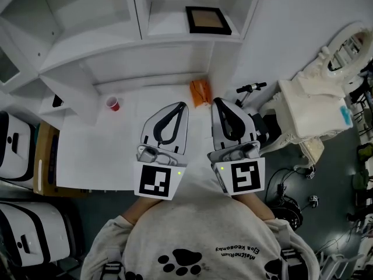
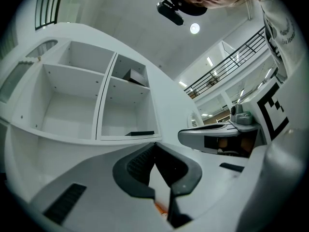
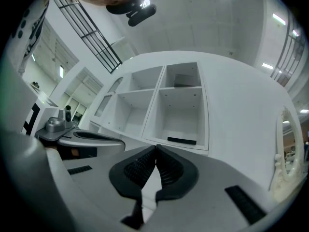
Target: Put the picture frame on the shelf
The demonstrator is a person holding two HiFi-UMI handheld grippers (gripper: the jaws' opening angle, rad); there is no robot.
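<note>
The picture frame (image 1: 207,20), black-edged with a tan middle, lies flat in the lower right compartment of the white shelf (image 1: 140,16). It shows as a dark strip (image 2: 142,133) in the left gripper view and again as a dark strip (image 3: 182,140) in the right gripper view. My left gripper (image 1: 183,104) and right gripper (image 1: 215,101) hang side by side over the white table (image 1: 105,150), well short of the shelf. Each has its jaws shut tip to tip with nothing between them, as seen at the left gripper (image 2: 155,145) and the right gripper (image 3: 156,147).
A small red cup (image 1: 113,103) stands on the table at the left. An orange packet (image 1: 200,91) lies by the shelf's foot, just beyond the grippers. White ornate furniture (image 1: 315,107) stands to the right, drawer units (image 1: 17,144) to the left.
</note>
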